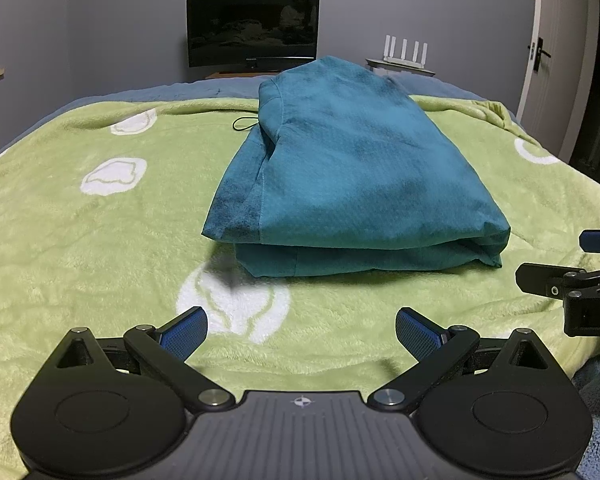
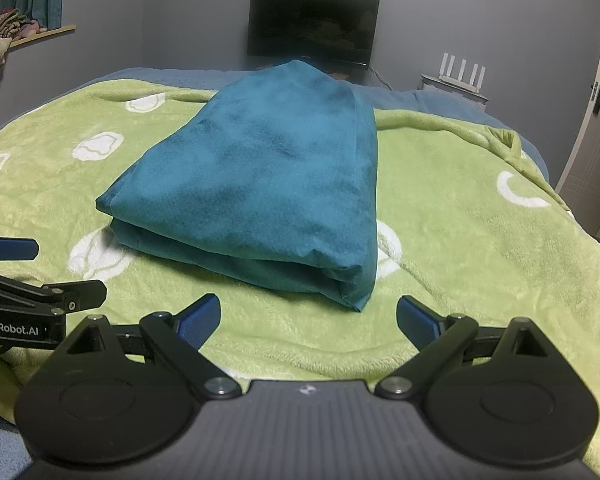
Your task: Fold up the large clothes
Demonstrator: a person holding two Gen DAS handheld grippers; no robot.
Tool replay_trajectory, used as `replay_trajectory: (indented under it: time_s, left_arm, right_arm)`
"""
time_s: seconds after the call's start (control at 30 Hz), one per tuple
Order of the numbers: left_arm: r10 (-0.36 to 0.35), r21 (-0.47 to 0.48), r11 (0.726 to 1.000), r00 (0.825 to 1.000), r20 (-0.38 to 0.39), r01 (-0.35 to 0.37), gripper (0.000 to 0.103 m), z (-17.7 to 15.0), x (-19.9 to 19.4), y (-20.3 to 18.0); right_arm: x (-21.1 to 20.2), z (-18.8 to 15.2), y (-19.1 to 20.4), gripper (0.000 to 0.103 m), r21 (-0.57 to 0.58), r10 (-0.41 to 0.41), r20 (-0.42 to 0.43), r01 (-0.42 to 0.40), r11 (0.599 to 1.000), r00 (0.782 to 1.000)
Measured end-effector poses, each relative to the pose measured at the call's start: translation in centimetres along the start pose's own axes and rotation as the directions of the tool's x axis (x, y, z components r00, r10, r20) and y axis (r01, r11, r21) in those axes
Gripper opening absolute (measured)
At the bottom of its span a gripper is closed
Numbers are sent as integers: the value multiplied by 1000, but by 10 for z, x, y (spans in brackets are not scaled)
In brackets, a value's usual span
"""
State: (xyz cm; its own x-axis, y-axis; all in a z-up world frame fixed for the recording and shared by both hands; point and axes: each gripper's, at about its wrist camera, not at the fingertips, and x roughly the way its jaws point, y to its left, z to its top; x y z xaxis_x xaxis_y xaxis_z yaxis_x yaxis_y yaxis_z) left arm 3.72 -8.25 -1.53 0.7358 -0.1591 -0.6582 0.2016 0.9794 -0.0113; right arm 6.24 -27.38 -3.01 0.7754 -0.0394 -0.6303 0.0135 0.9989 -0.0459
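Observation:
A teal garment (image 1: 352,176) lies folded into a thick stack in the middle of the green blanket (image 1: 100,240); a thin black cord loop (image 1: 245,123) pokes out at its far left. The same garment (image 2: 268,184) fills the centre of the right wrist view. My left gripper (image 1: 302,330) hovers open just short of the stack's near edge, nothing between its blue pads. My right gripper (image 2: 308,320) is open too, near the stack's near right corner, empty. Each gripper shows at the edge of the other's view.
The green blanket (image 2: 480,248) with white patterns covers a bed with a blue sheet (image 1: 204,88) at the far end. Beyond stand a dark monitor (image 1: 252,28), a white router (image 1: 406,50) and a door (image 1: 540,52). A shelf with clothes (image 2: 4,36) hangs at left.

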Motion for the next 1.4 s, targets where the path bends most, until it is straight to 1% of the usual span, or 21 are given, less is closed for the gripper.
replay_trajectory:
  time_s: [0.33,1.4]
  left_arm:
    - [3,35,999,1000,-4,-3,102,-1,1,-3]
    - [-1,24,1000,1000,6,1,102,-1,0,0]
  right_arm:
    - [0,0,0,95,1,0,-1,0,1000,1000]
    - [1,0,0,95,2,1,-3,-1,1000,1000]
